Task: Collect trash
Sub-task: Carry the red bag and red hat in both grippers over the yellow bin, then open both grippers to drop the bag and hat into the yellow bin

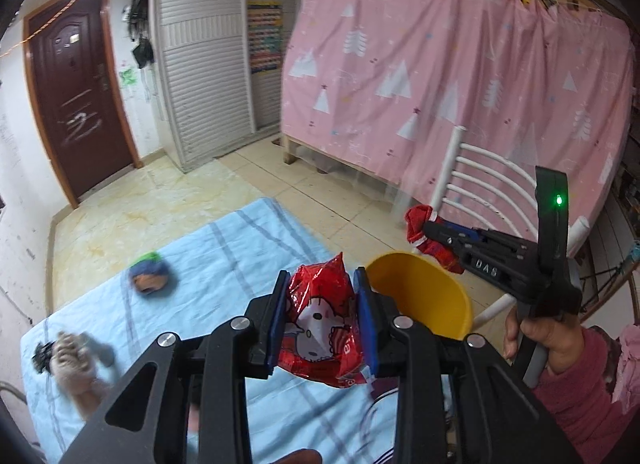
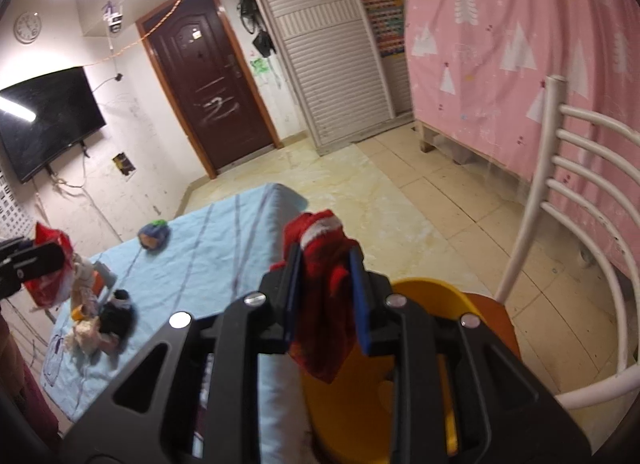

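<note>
My left gripper (image 1: 322, 316) is shut on a red foil snack wrapper (image 1: 320, 324) with a cartoon cat, held above the blue-clothed table (image 1: 224, 260); it also shows at the left edge of the right wrist view (image 2: 48, 276). My right gripper (image 2: 325, 284) is shut on a red and white cloth scrap (image 2: 324, 296), hanging over a yellow bin (image 2: 424, 304). In the left wrist view the right gripper (image 1: 430, 230) holds the red scrap (image 1: 420, 224) just beyond the yellow bin (image 1: 420, 296).
A blue-green-orange wad (image 1: 149, 273) and a beige fluffy heap (image 1: 76, 360) lie on the table. A white chair (image 2: 560, 200) with an orange seat carries the bin. A pink curtain (image 1: 460, 84), brown door (image 1: 76, 92) and tiled floor lie beyond.
</note>
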### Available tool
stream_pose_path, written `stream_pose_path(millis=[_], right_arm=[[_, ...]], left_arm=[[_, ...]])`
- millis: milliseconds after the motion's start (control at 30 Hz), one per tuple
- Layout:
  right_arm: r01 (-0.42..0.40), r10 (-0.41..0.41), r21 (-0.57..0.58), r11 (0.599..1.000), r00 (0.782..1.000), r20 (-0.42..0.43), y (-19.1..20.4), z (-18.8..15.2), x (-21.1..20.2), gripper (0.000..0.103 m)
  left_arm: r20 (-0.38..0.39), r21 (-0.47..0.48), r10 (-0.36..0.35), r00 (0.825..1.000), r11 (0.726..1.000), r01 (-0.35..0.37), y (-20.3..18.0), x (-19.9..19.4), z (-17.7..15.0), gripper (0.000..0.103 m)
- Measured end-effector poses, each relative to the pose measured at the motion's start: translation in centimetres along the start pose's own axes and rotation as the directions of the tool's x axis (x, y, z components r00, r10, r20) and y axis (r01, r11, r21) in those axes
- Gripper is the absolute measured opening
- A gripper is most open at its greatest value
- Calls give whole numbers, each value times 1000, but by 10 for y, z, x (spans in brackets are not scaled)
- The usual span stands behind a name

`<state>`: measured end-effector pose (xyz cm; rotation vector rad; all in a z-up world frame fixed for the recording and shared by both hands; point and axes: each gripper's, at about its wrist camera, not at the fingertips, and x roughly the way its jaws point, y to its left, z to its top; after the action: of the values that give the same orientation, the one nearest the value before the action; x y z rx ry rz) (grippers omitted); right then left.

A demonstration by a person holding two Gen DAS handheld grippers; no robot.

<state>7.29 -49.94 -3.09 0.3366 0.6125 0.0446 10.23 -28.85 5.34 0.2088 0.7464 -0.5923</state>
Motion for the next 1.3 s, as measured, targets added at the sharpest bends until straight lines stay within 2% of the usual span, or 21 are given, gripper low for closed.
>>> stream_pose_path(millis=[267,433,567,667,700,733,800,867,1000,1300], right_arm=[[22,-20,42,999,999,-26,-34,-12,-2,22],[28,-23,81,996,998,-60,-49,-21,6,44],[32,-26,117,993,998,-52,-63,-22,3,48],[44,-40,144,989,999,-31,-72,-21,-4,48],[48,-45,151,987,999,-26,-75,-20,-5,48],[54,-51,161,986,998,-21,-78,-19,-8,48],[59,-57,170,984,998,-16,-82,-19,-11,49],[63,-62,169,984,998,-10,-81,-18,-14,49],[64,-65,153,986,998,0,-73,-14,-18,57],[33,-32,61,998,999,-11,-23,-9,-15,58]], left_arm=[[-57,53,-62,996,996,65,-52,45,23,23],[-99,74,-70,993,994,78,-76,71,32,23],[-137,83,-83,987,992,95,-91,89,37,23],[-151,83,-112,982,989,125,-101,98,39,30],[-153,82,-123,981,987,136,-104,101,39,35],[-153,81,-129,980,986,143,-106,102,40,43],[-152,81,-136,979,985,149,-110,103,41,54],[-148,86,-131,980,986,145,-112,101,40,55],[-131,89,-137,982,985,149,-107,88,36,55],[-65,24,-137,988,990,139,-73,46,26,55]])
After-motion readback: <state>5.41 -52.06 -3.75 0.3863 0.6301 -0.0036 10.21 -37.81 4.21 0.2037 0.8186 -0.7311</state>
